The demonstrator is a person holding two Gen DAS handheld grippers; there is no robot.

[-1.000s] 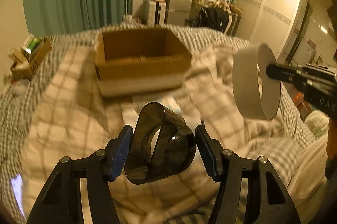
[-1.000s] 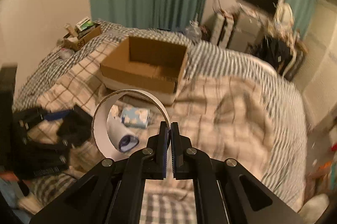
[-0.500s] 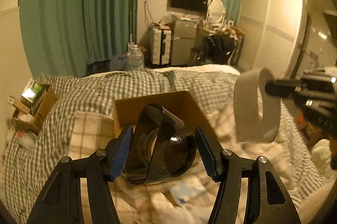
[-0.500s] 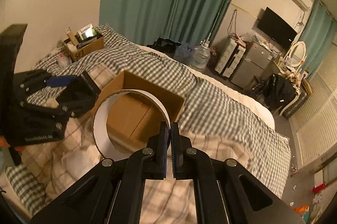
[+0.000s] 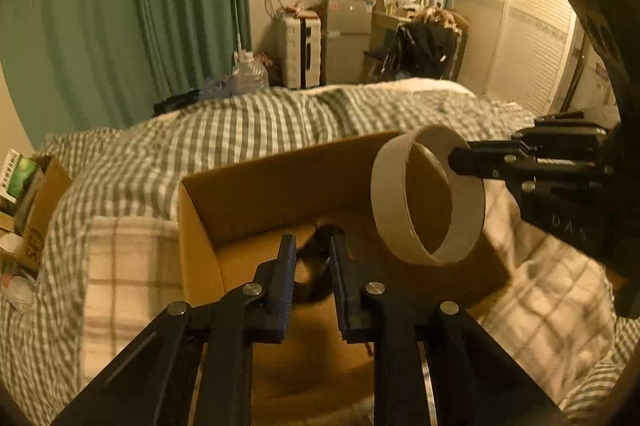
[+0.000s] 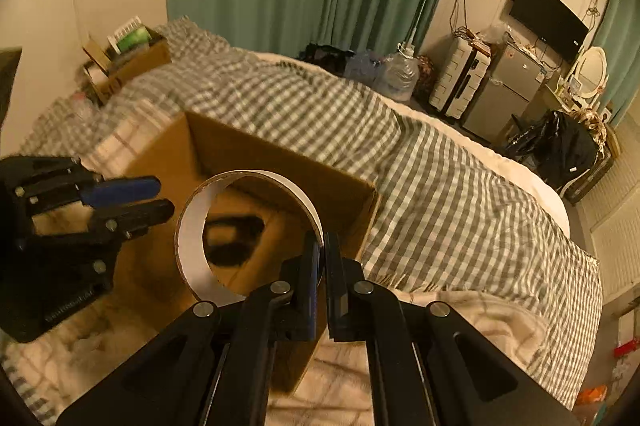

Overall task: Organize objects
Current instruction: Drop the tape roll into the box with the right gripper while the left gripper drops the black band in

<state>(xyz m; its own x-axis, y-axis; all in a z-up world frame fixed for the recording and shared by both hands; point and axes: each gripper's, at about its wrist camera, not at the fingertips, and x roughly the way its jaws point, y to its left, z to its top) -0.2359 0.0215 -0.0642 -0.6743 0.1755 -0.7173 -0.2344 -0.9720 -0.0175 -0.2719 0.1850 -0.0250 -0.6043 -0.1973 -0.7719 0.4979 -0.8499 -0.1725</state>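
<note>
A dark object [image 6: 234,240] is seen lying inside the cardboard box [image 5: 256,182]; the left gripper [image 5: 312,262] is narrowly parted, empty; a cardboard ring [image 6: 192,238] is pinched by the right gripper [image 6: 322,258], not yet dropped.

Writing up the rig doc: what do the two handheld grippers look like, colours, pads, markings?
Both match: black angular linkage arms with silver pivot pins, and flat fingers with blue pads. The left gripper and right gripper show no cables or sleeves. The right gripper's body bears pale lettering, only partly legible.
</note>
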